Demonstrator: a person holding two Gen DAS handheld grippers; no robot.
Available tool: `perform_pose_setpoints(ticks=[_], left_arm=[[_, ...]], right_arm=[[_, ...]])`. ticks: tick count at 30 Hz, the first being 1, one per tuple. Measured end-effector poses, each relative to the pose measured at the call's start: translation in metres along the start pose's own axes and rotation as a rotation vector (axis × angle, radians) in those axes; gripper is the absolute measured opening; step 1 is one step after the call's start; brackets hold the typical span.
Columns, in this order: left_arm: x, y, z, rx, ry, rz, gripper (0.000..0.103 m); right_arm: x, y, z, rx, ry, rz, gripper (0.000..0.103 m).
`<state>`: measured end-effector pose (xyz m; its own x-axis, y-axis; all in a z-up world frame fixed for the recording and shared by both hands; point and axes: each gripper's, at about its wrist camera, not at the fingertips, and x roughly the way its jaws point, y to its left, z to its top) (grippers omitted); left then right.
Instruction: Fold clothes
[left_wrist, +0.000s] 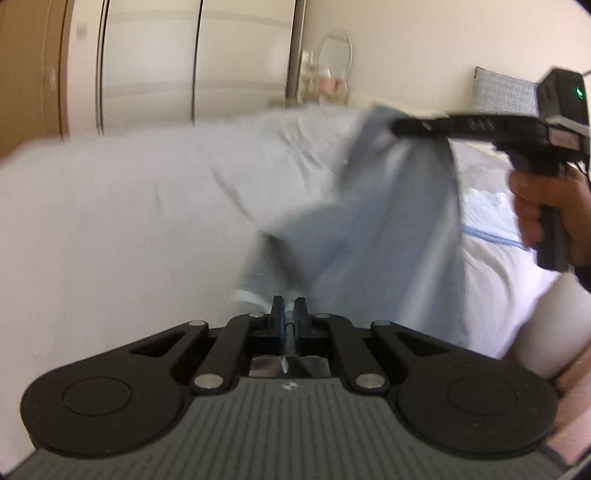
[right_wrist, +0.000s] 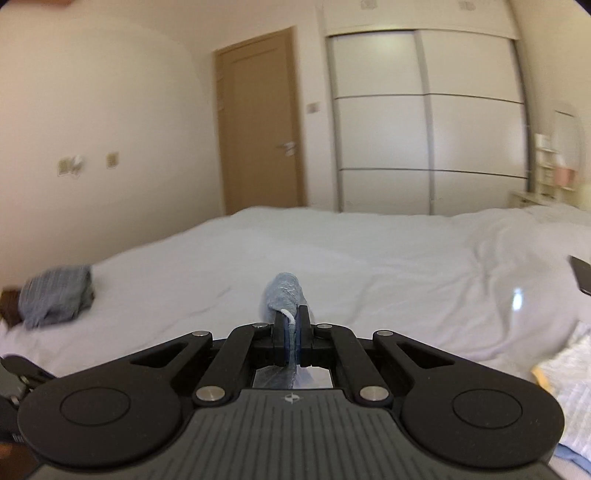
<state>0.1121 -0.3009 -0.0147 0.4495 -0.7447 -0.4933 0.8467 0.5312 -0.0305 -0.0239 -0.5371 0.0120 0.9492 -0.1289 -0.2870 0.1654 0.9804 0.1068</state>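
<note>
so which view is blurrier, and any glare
Left wrist view is blurrier: the blue garment and bed smear with motion. Right wrist view is sharper at the centre, soft at the folded grey clothes, with a bright glare spot on the sheet.

Black tongs (right_wrist: 291, 325), silver rivets, ribbed grey housing; green indicator light on right unit.

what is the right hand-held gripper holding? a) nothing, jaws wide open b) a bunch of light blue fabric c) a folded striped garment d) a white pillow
b: the right hand-held gripper has its jaws shut on a bunch of the light blue garment, which pokes out above them; the left wrist view shows the same cloth hanging from it over the bed.
</note>
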Motion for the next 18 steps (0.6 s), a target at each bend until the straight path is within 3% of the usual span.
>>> perform_pose_setpoints(ticks=[6,8,10,12,14,16,18], left_arm=[[-0.017,0.012,0.084,0.099,-0.205,0.091,0.003],[-0.019,0.014,0.095,0.087,-0.231,0.086,0.004],[-0.016,0.015,0.093,0.058,-0.220,0.073,0.012],[-0.006,0.015,0.075,0.037,-0.162,0.071,0.017],[0.010,0.012,0.049,0.024,-0.056,0.057,0.022],[0.027,0.009,0.022,0.022,0.051,0.048,0.024],[0.043,0.003,-0.001,0.032,0.126,0.040,0.024]], right_arm=[[-0.029,-0.024,0.046,0.040,-0.222,-0.096,0.002],[-0.041,-0.025,0.058,-0.002,-0.299,-0.167,0.002],[-0.048,-0.032,0.060,-0.046,-0.317,-0.241,0.002],[-0.050,-0.047,0.052,-0.058,-0.275,-0.305,0.002],[-0.045,-0.068,0.030,-0.015,-0.175,-0.350,0.002],[-0.040,-0.088,0.009,0.030,-0.074,-0.394,0.008],[-0.035,-0.107,-0.020,0.084,0.041,-0.443,0.023]])
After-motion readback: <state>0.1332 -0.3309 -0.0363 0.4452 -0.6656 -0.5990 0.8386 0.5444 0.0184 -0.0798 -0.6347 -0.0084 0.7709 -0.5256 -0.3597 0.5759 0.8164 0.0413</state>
